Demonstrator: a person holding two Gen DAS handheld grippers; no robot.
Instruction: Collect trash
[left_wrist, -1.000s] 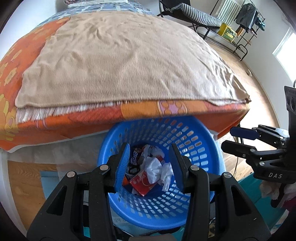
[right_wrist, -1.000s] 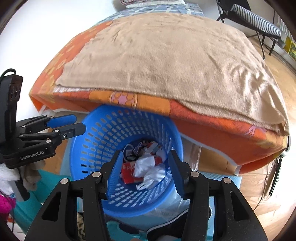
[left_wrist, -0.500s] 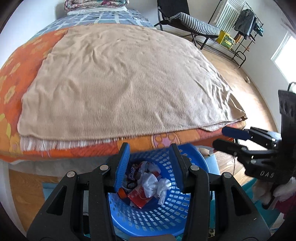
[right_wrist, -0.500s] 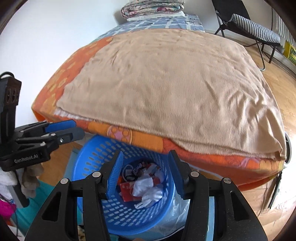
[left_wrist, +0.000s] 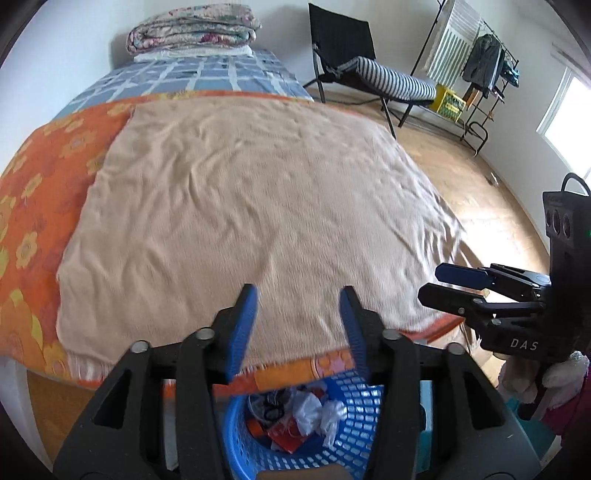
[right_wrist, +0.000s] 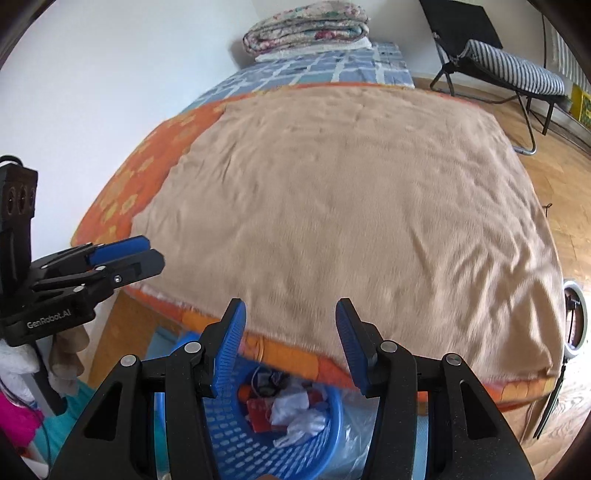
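A blue perforated basket (left_wrist: 354, 402) stands on the floor at the foot of the bed, low in both views (right_wrist: 236, 435). It holds crumpled white paper (left_wrist: 314, 406) and red wrappers (right_wrist: 262, 413). My left gripper (left_wrist: 299, 299) is open and empty, raised above the basket and over the bed's near edge. My right gripper (right_wrist: 288, 314) is open and empty, at a similar height. Each gripper also shows from the side in the other view: the right one (left_wrist: 443, 284), the left one (right_wrist: 147, 251).
A bed with a beige blanket (left_wrist: 251, 206) over an orange flowered cover (left_wrist: 33, 206) fills the view. Folded quilts (left_wrist: 192, 33) lie at its far end. A striped lounge chair (left_wrist: 380, 79) and a clothes rack (left_wrist: 487, 62) stand on the wooden floor to the right.
Both grippers have risen and tilted up from over the basket. The basket has slid to the bottom of both views and the whole bed has come into sight. Both stay open.
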